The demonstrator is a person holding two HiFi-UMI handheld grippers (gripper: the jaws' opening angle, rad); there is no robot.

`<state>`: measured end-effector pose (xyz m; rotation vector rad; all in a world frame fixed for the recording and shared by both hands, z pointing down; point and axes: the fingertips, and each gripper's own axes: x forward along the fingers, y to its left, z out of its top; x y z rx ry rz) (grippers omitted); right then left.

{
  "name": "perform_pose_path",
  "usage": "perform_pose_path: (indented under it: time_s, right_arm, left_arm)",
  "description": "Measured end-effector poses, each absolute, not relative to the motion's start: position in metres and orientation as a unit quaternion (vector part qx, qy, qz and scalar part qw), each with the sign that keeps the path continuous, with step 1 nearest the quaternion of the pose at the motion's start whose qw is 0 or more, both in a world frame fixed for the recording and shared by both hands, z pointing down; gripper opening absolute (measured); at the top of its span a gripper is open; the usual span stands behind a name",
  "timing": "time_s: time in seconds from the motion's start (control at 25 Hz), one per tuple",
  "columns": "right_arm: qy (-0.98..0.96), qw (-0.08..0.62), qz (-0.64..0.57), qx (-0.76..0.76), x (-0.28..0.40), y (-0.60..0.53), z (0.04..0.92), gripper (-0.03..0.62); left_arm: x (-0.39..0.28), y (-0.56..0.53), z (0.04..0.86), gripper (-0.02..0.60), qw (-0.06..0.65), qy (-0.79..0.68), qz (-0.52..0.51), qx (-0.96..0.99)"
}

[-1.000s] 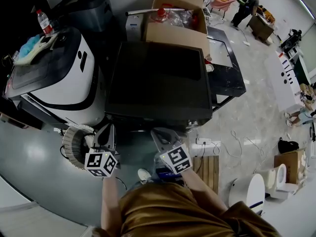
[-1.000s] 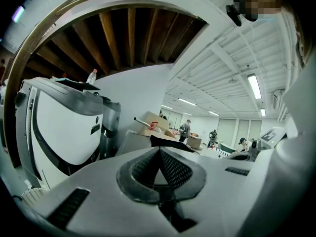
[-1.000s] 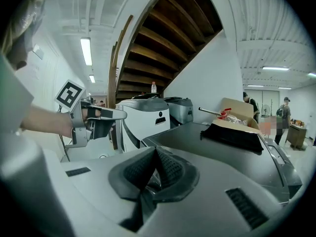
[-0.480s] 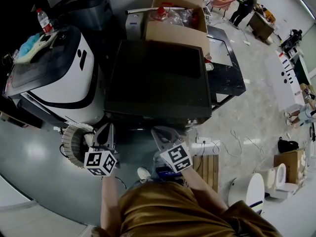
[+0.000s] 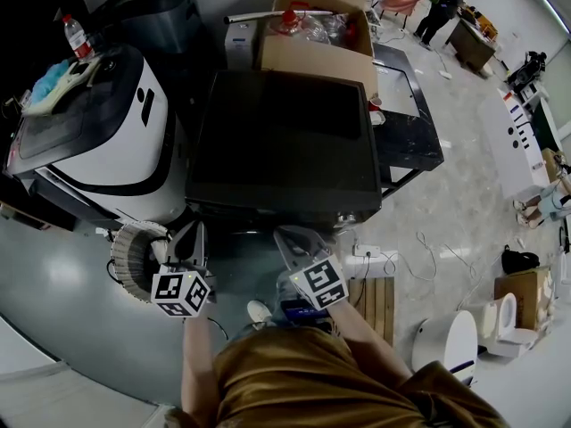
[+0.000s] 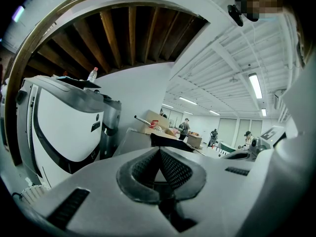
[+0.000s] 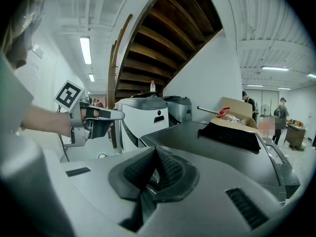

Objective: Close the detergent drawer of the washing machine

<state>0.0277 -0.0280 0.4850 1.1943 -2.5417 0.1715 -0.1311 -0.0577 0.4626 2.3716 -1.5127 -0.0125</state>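
black washing machine [image 5: 285, 141] before left claw [image 5: 193, 235] and right claw [image 5: 291, 241], both closed.

Matte black box-shaped washing machine [image 5: 285, 141]; rounded plastic appliance [image 5: 107, 141] — glossy white with black bands. Pale grey plastic left gripper [image 5: 191, 237] and right gripper [image 5: 290, 242], each bearing black-and-white square patterns. Tan cardboard box [image 5: 312, 61]; ochre-brown shirt [image 5: 303, 382].

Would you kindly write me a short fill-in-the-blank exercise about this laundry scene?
1. The left gripper and the right gripper both have their jaws ___, holding nothing.
2. The light blue cloth lies on the ___ machine.
3. The open box beyond the black machine is made of ___.

Missing words: shut; white; cardboard.
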Motion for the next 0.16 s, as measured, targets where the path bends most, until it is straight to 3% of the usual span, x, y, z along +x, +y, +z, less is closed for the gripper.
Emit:
perform_pose_path:
  time_s: [0.16]
  right_arm:
    - [-0.891, 0.164, 0.060, 0.420, 0.0303, -0.0307, 0.4859, 0.012]
  left_arm:
    - [-0.1293, -0.0603, 0.4639, 0.025, 0.164, -0.530, -0.005, 0.832]
